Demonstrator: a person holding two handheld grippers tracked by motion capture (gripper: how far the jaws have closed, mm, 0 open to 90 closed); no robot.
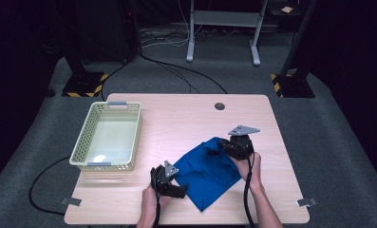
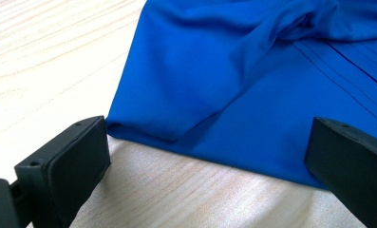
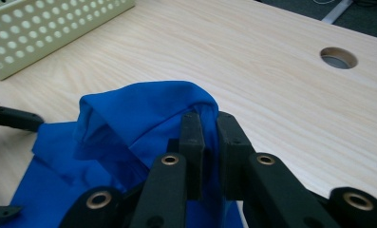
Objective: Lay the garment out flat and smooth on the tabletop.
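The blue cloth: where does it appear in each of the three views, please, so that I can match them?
High view: the blue cloth lies on the table, lower middle, between the two claws.
Left gripper view: it covers the upper right, its edge between the open jaws.
Right gripper view: lower left and centre, pinched by the jaws.
Shared landmark: the light wooden table.

In the left gripper view, the cloth [image 2: 252,80] runs off the top and right edges, and the right-hand jaw is cut by the frame's corner. In the right gripper view, the jaws hide the pinched fold, and the basket [image 3: 43,28] is cut off at the top left. In the high view, the right gripper [image 1: 226,147] hides the cloth's far corner, and both forearms leave the bottom edge.
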